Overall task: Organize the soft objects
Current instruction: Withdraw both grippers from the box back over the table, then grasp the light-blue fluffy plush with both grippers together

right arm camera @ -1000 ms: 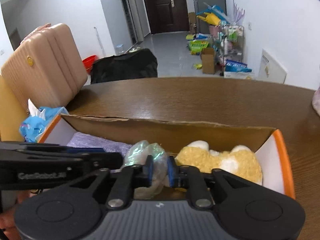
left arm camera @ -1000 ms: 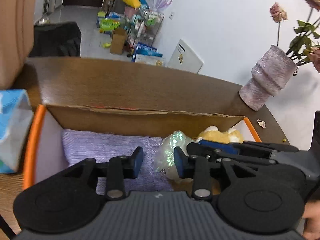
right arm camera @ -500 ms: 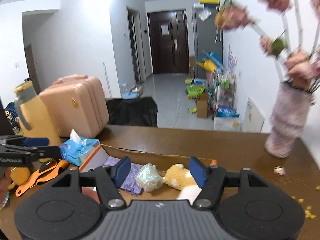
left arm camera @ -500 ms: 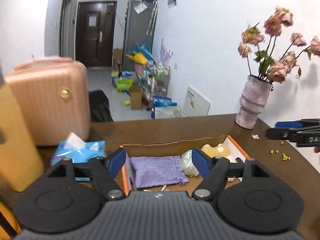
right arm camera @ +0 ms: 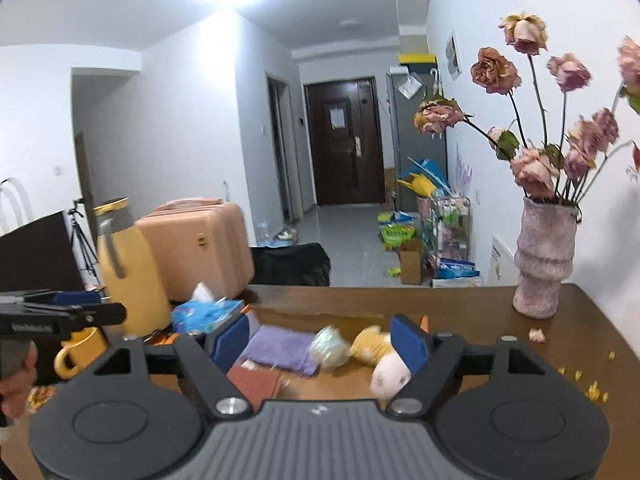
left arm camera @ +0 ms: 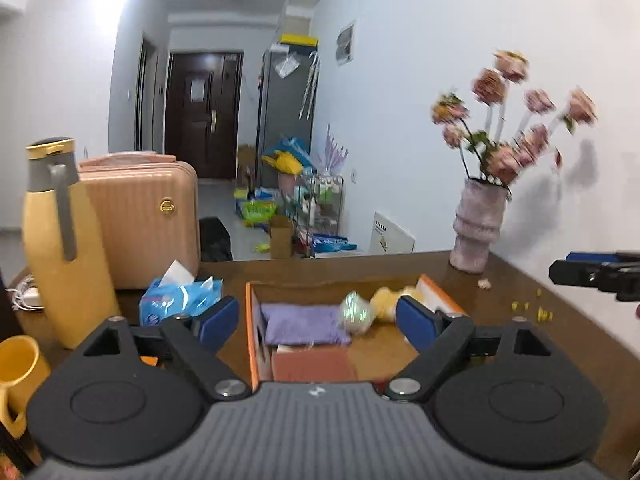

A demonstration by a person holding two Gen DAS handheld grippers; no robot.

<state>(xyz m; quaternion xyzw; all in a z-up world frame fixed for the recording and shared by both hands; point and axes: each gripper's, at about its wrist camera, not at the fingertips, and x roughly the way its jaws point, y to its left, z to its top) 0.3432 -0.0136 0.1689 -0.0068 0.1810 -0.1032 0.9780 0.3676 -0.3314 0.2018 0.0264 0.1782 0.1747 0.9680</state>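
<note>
Left wrist camera shows my left gripper (left arm camera: 318,320) with its blue pads spread wide and nothing in it, up above the cardboard box (left arm camera: 250,320) with the orange rim. Inside the box lie a fuzzy purple cloth (left arm camera: 304,324), a shiny crinkly ball (left arm camera: 355,312) and a fluffy yellow toy (left arm camera: 386,304), side by side. My right gripper (right arm camera: 320,338) is wide apart and empty too, above the brown wooden table (right arm camera: 480,308).
</note>
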